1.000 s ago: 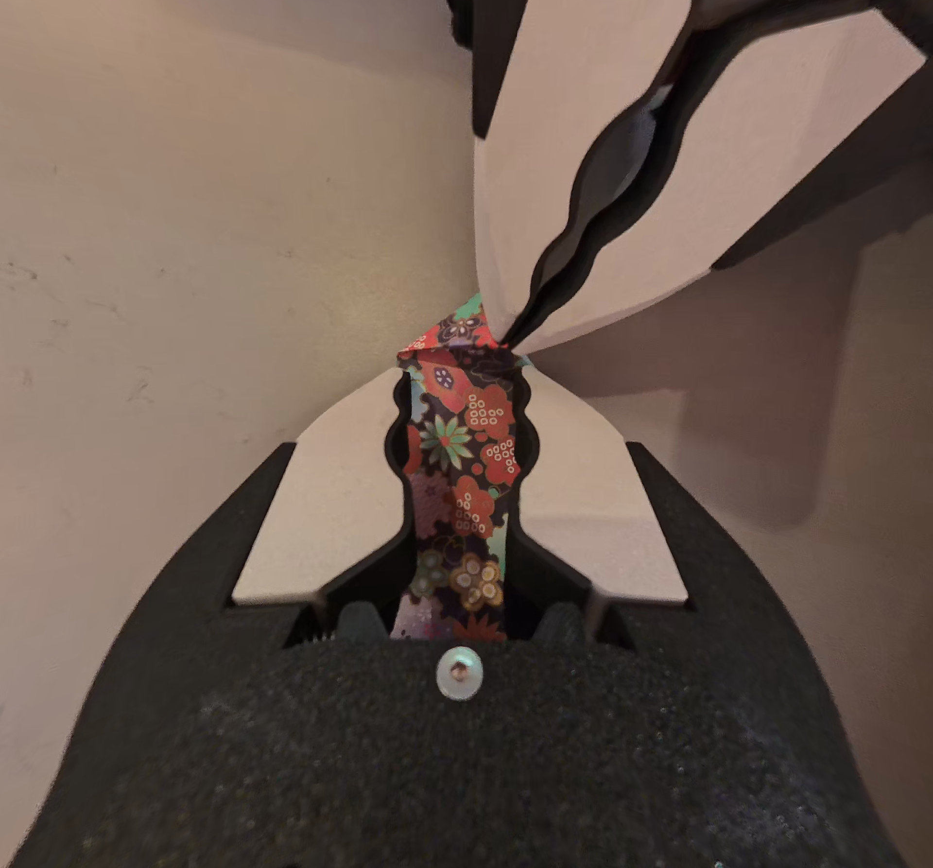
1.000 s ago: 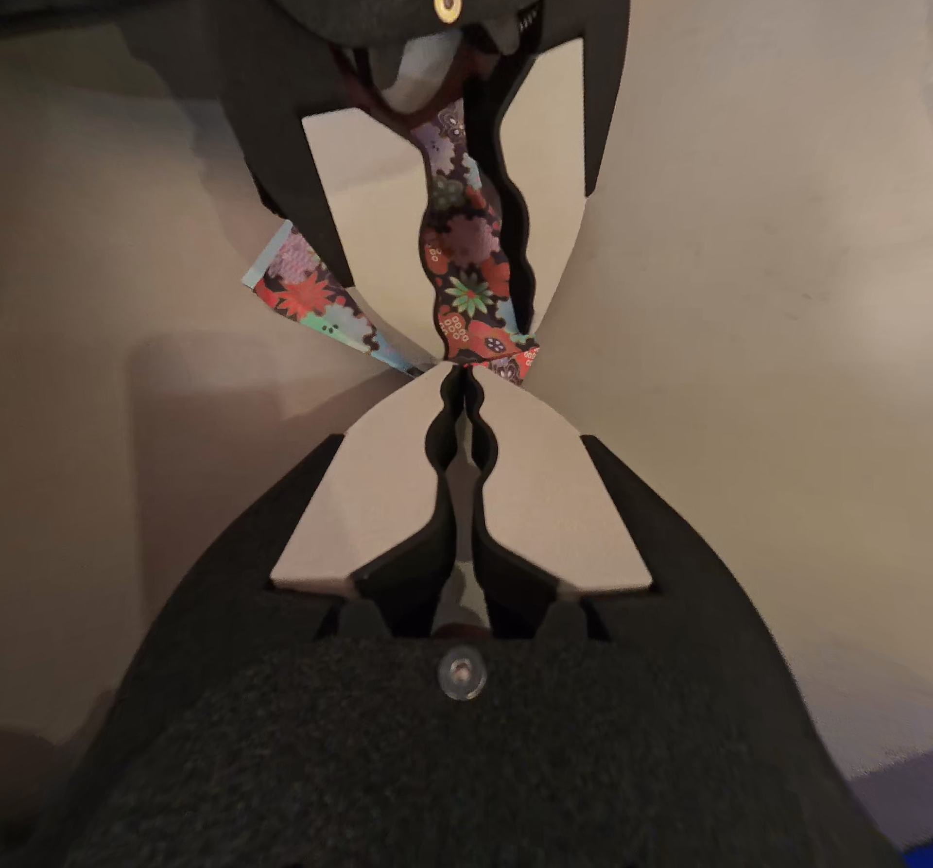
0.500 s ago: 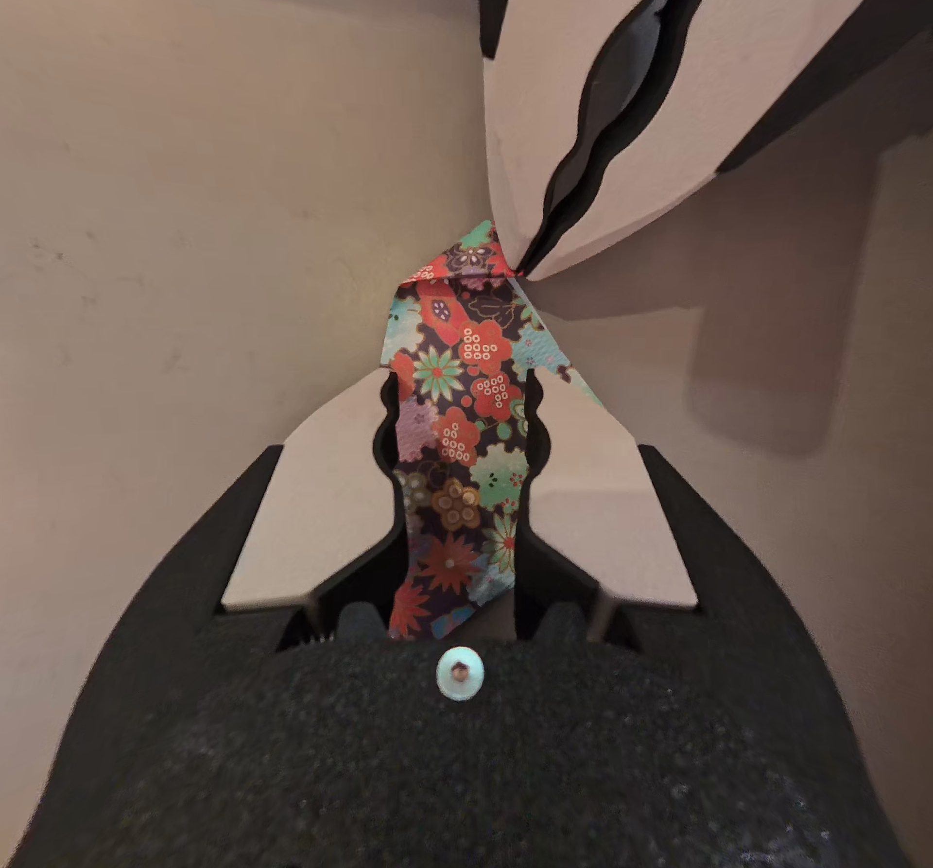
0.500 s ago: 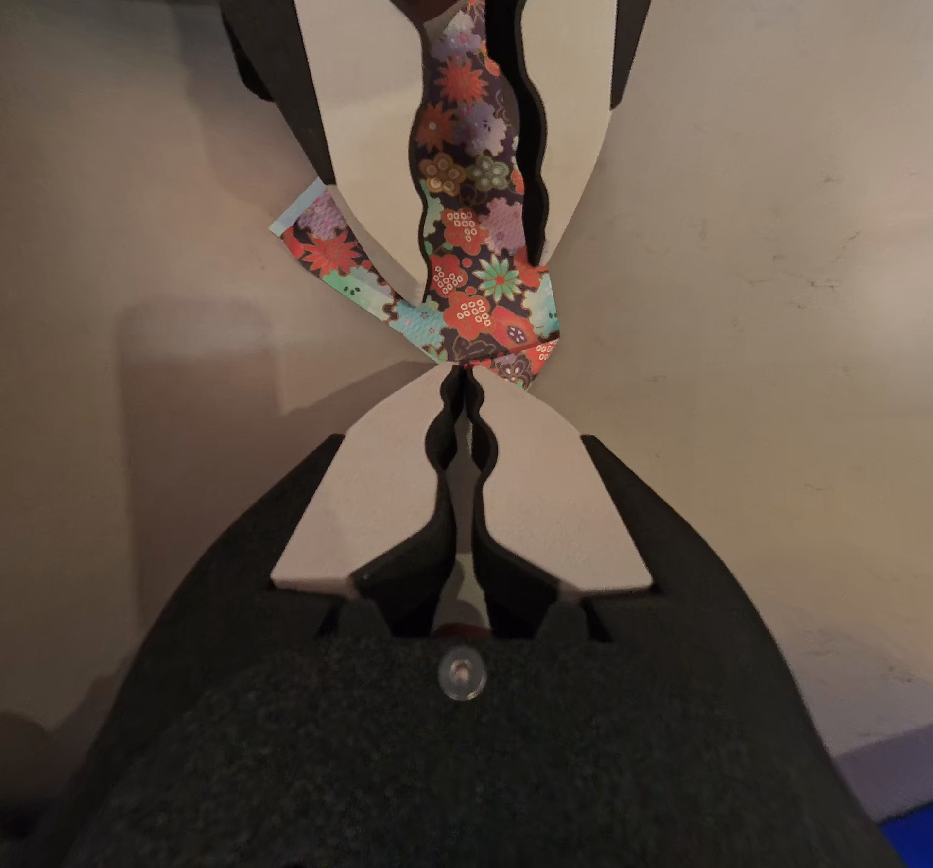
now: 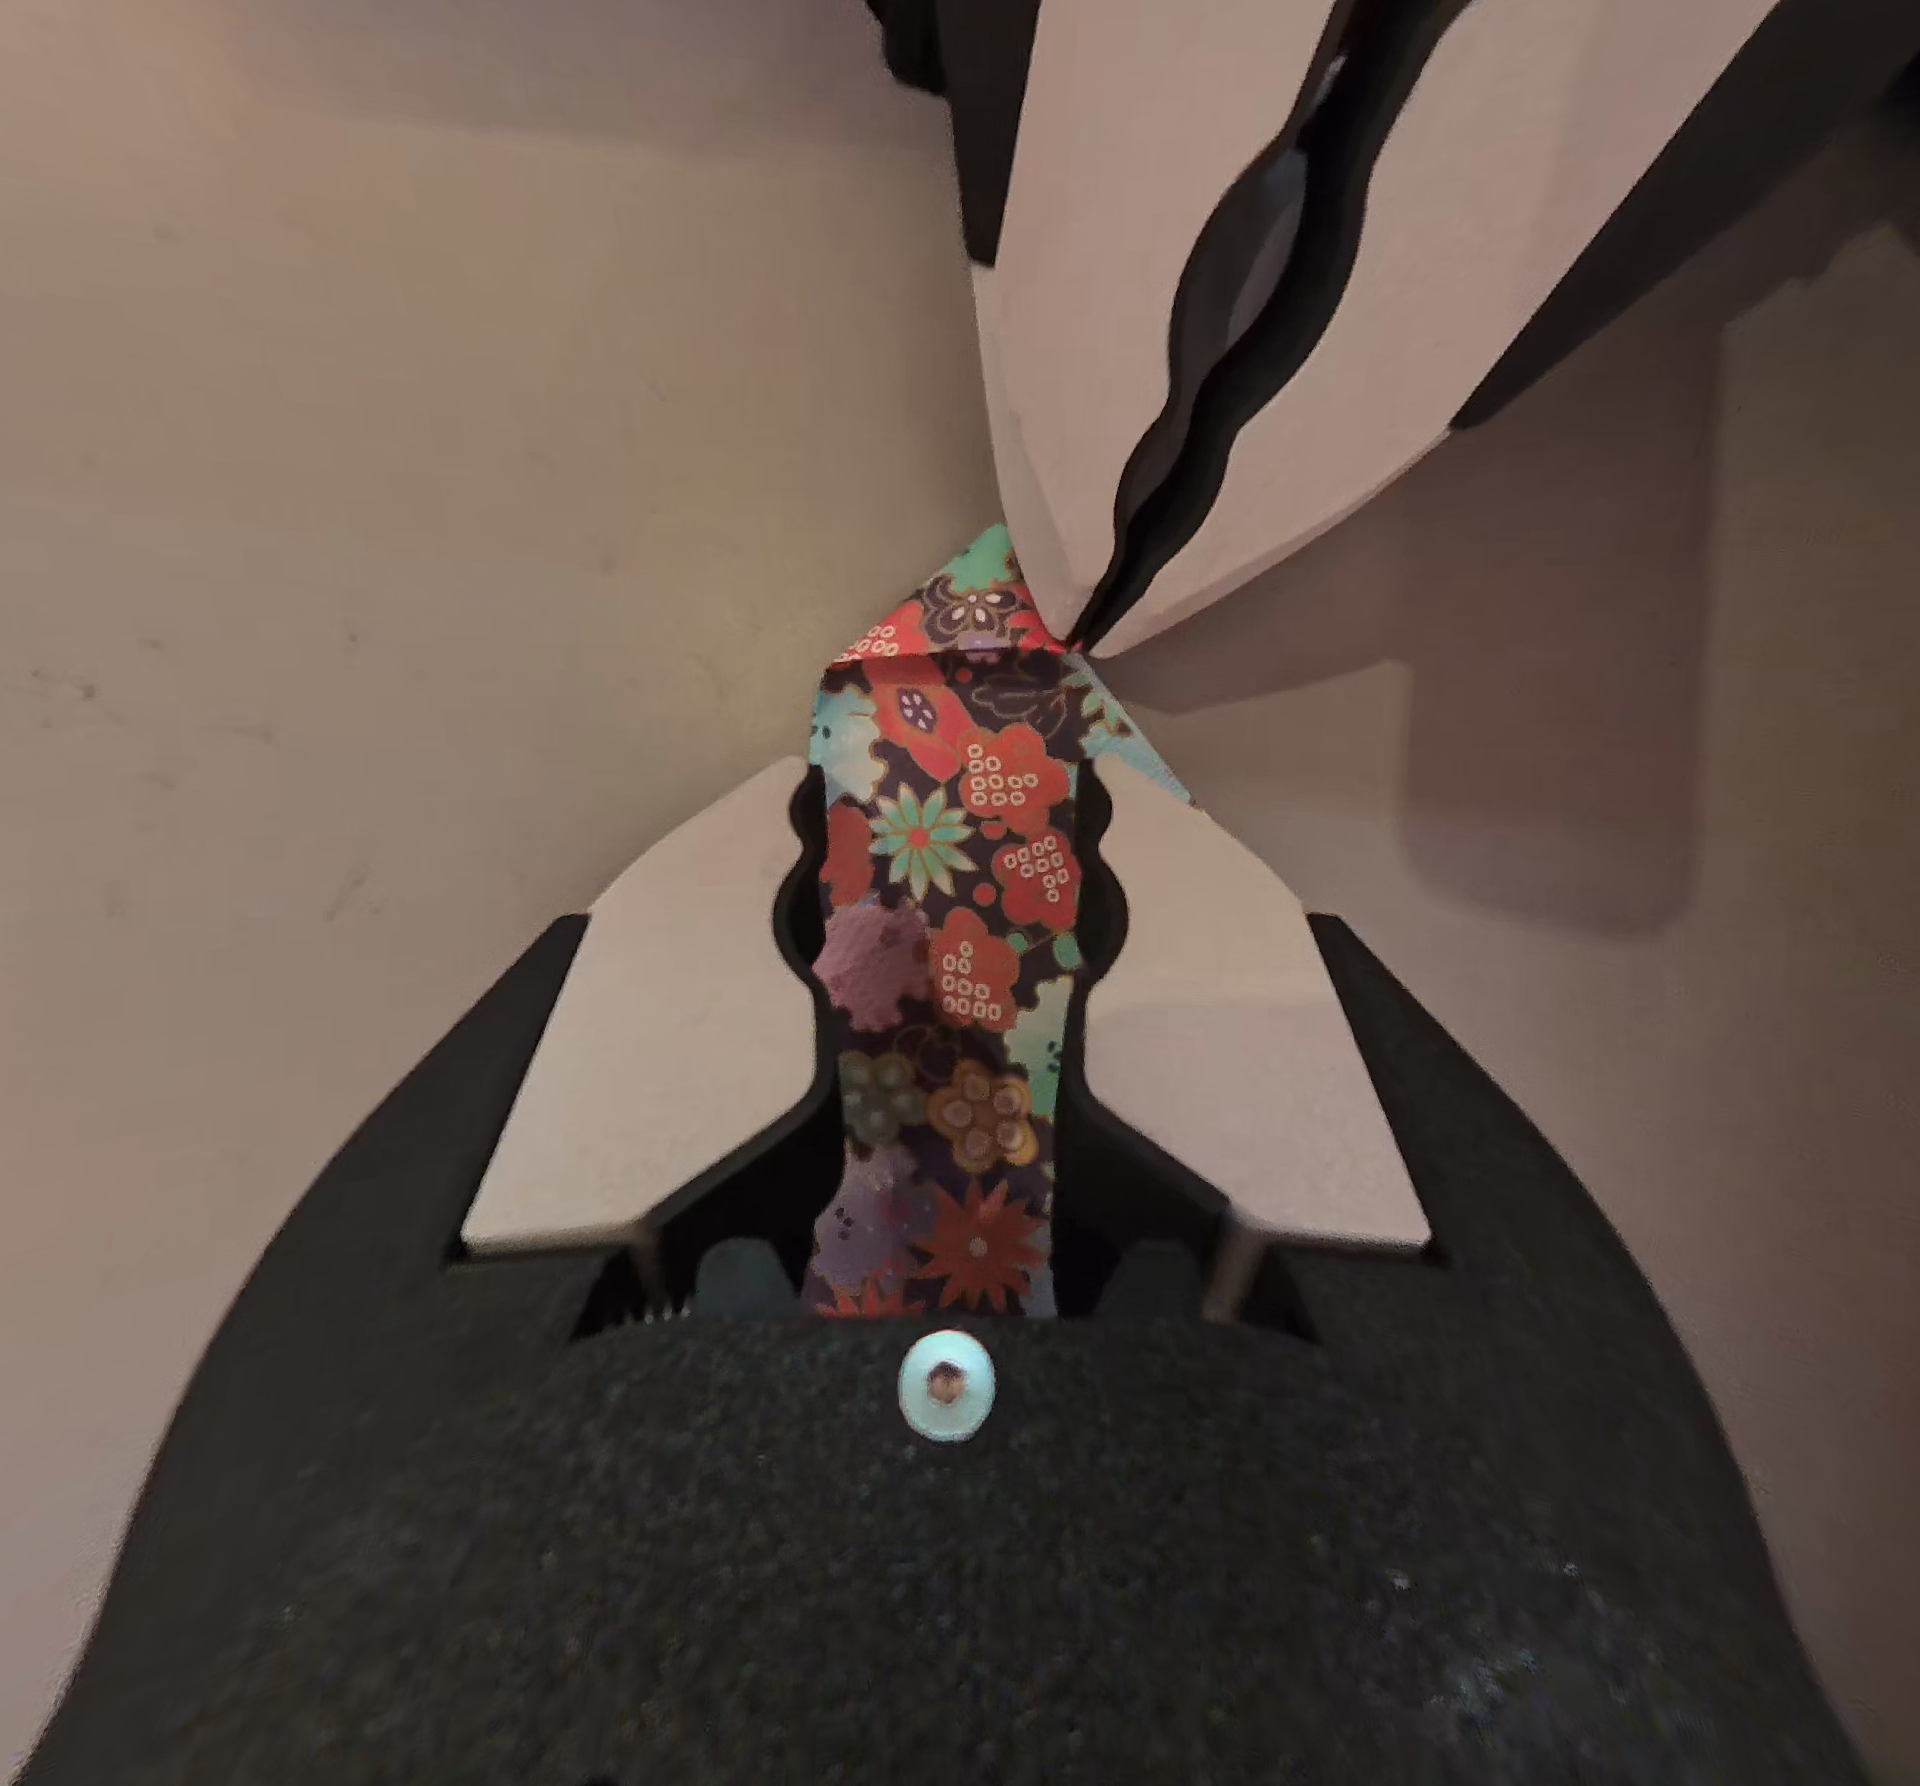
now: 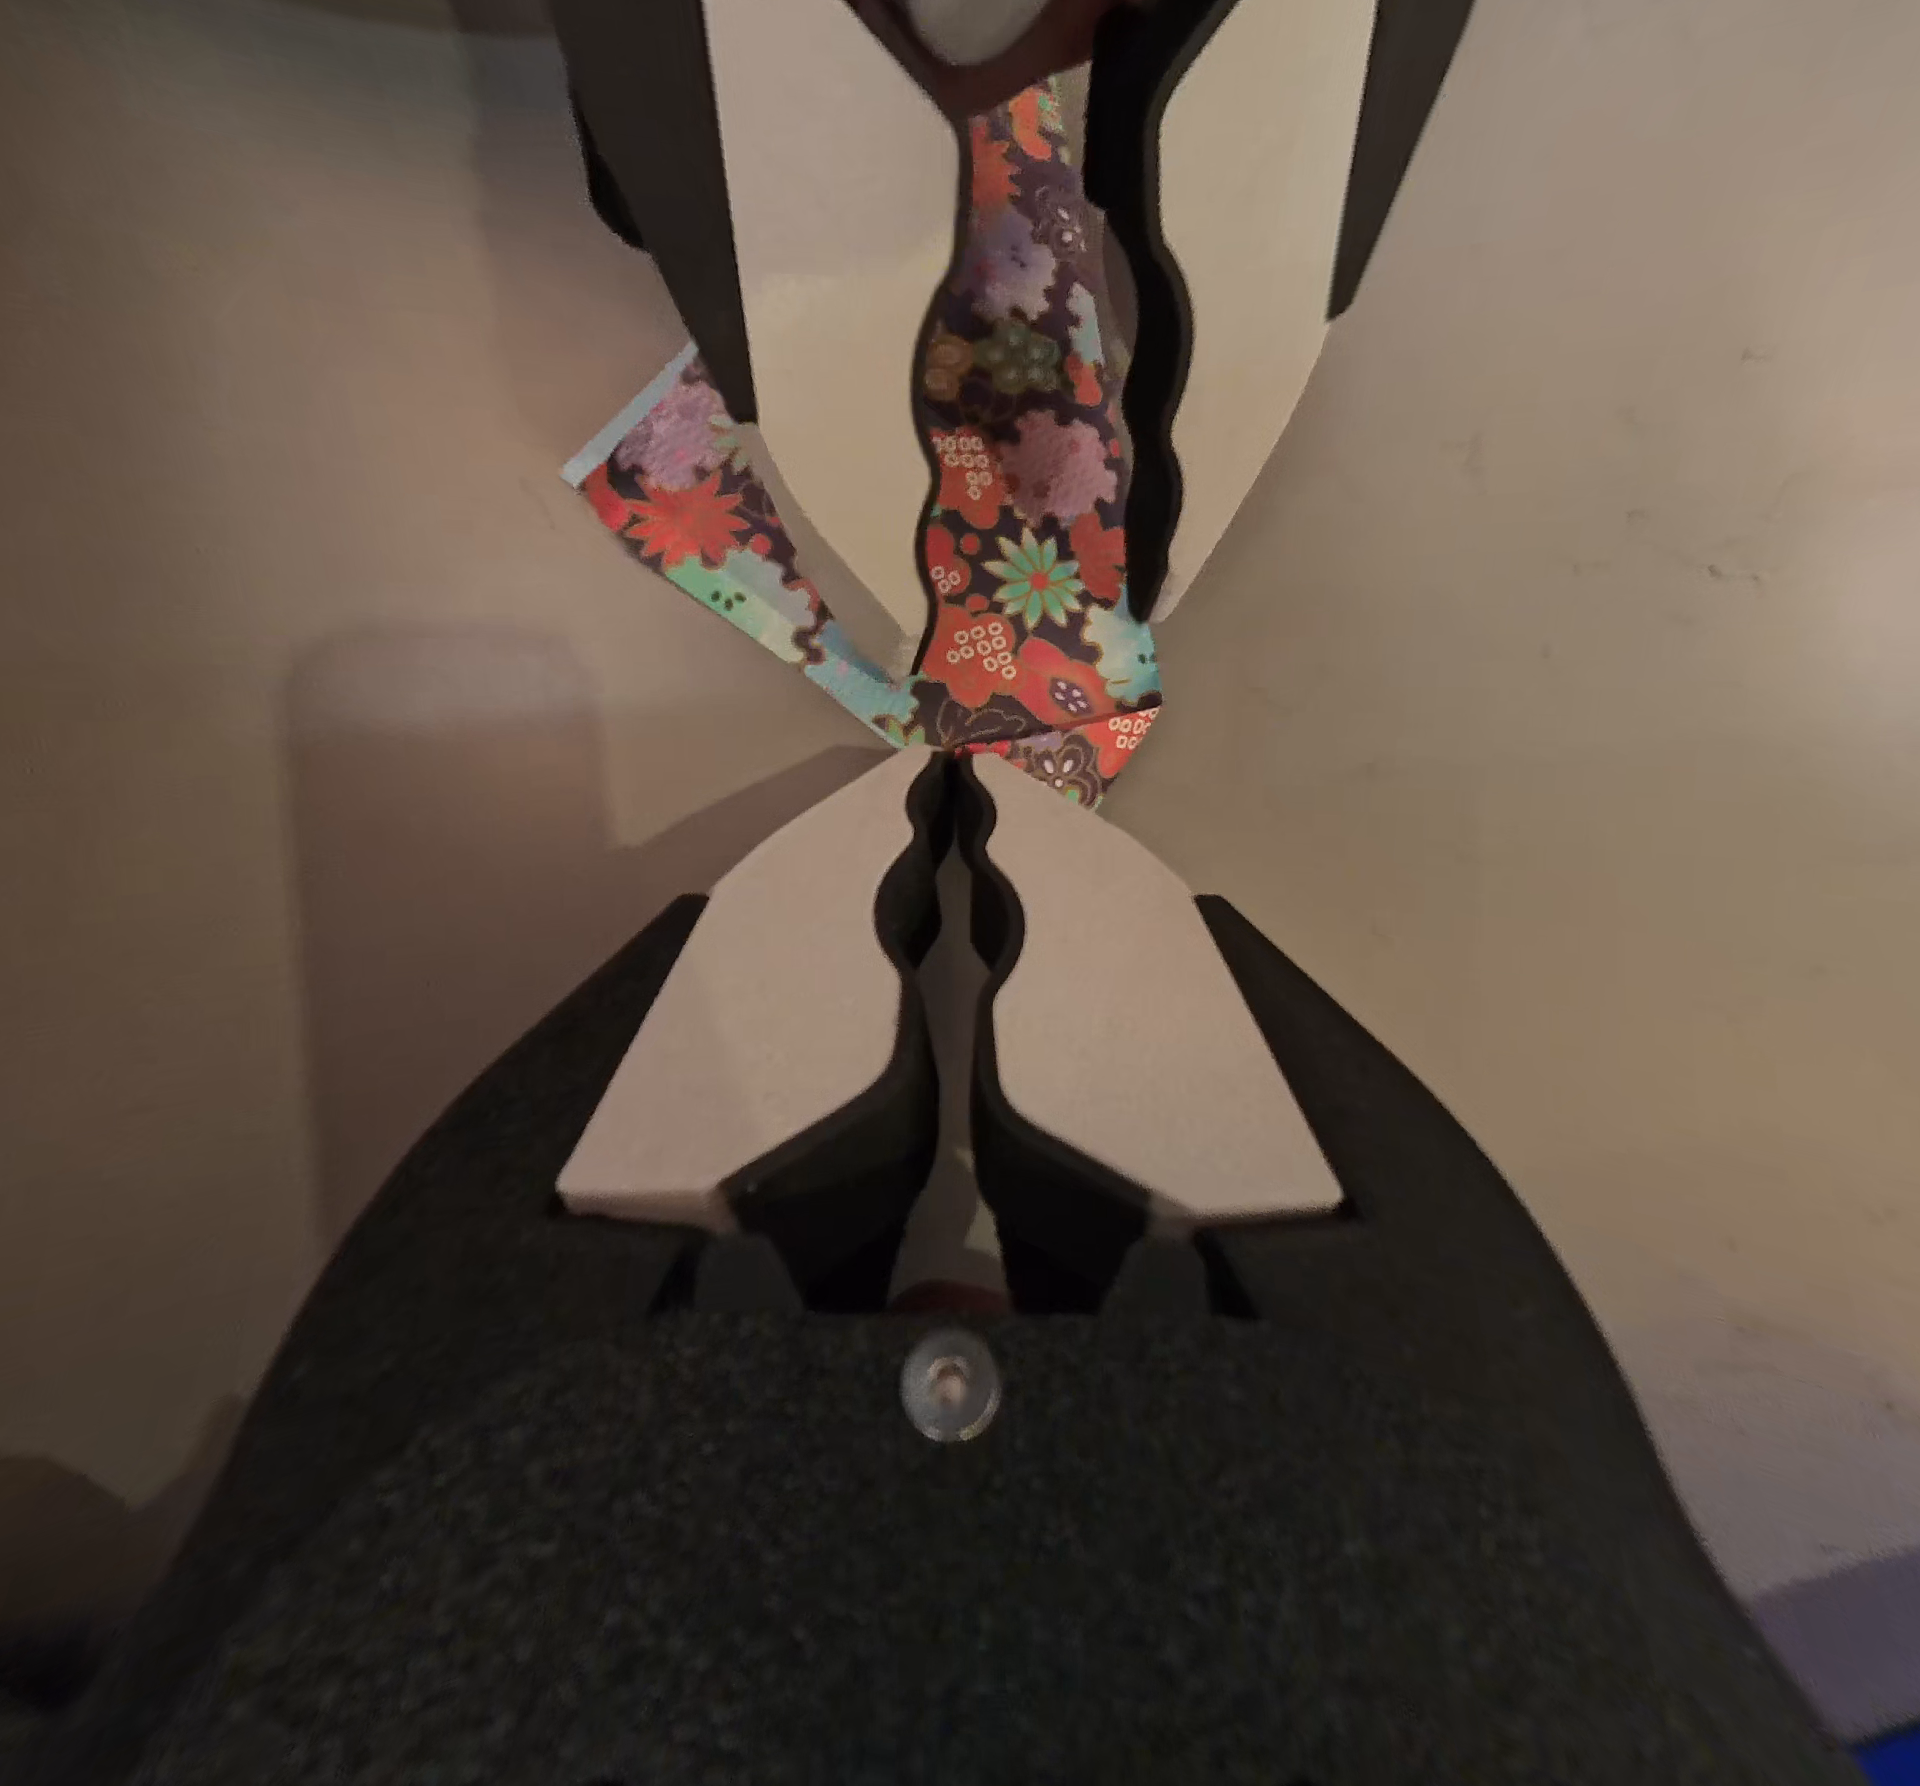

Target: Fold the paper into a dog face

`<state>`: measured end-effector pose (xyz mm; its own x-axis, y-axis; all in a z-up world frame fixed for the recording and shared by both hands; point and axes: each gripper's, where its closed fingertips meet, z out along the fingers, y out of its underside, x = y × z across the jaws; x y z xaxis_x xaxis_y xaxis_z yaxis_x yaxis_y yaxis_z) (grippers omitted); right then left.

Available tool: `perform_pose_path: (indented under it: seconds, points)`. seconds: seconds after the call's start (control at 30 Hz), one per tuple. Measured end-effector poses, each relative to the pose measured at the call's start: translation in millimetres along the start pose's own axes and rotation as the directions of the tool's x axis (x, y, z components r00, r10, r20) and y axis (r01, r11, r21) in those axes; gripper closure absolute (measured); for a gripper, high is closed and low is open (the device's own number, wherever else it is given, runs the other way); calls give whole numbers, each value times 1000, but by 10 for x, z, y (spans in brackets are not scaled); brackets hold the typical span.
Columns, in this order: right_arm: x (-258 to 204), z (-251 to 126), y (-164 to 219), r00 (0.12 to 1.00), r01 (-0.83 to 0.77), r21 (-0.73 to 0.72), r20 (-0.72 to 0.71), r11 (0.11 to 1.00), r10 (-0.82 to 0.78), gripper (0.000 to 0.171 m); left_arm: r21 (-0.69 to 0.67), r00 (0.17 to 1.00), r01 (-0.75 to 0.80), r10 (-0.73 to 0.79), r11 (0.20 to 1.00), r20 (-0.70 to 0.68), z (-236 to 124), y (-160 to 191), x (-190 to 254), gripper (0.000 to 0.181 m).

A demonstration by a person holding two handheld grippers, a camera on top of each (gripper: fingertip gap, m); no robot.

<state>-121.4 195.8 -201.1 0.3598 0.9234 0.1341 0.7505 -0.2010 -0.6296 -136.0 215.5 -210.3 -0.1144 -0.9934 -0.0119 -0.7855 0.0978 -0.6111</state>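
A plain beige worktop (image 5: 416, 541) fills the background of both views, matt and faintly scuffed, with soft grey shadows of the tools falling across it. At the lower right corner of the right wrist view a strip of blue (image 6: 1870, 1752) shows past the worktop's edge.

The left gripper (image 5: 948, 786) has its two pale fingers set apart by the width of a band of paper (image 5: 951, 947), which runs lengthwise between them from the black body out past the tips. The dark wavy inner faces lie close along the band's edges, but whether they press it cannot be told from these views. In the right wrist view the same gripper (image 6: 1029, 619) comes down from the top edge with the band between its fingers.

The paper is patterned with red, teal, purple and gold flowers on a dark ground. Just beyond the left gripper's tips it is folded: a small flap (image 5: 961, 609) is turned over at the end, with a crease across the band below it. A second strip (image 6: 707, 531) of the same sheet slants away behind one finger of the left gripper, its light border showing at the far end.

The right gripper (image 6: 948, 765) is closed, its fingertips pinching the paper at the point where the folded flap and the slanting strip meet. In the left wrist view it (image 5: 1081, 640) reaches in from the upper right corner, the tips drawn together on that same corner of the fold. The two grippers meet nearly tip to tip, with only the folded end of the paper between them.
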Motion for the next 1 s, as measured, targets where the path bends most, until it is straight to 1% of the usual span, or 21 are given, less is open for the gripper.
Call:
perform_pose_path:
  seconds: [0.2,0.33,0.67,1.0]
  points:
    - [-6,-11,-37,1000,12,9,-16,1000,-12,171,15,1000,20,-20,1000,5,6,-2,-3,136]
    - [-97,6,-93,998,56,5,-19,998,-56,171,19,999,30,-30,999,11,9,-6,-4,136]
    - [-179,38,10,994,88,-58,-54,994,-91,171,35,999,41,-42,999,21,10,-8,-4,136]
    - [-232,80,3,990,120,-118,-65,986,-128,171,48,997,65,-67,997,39,14,-14,11,136]
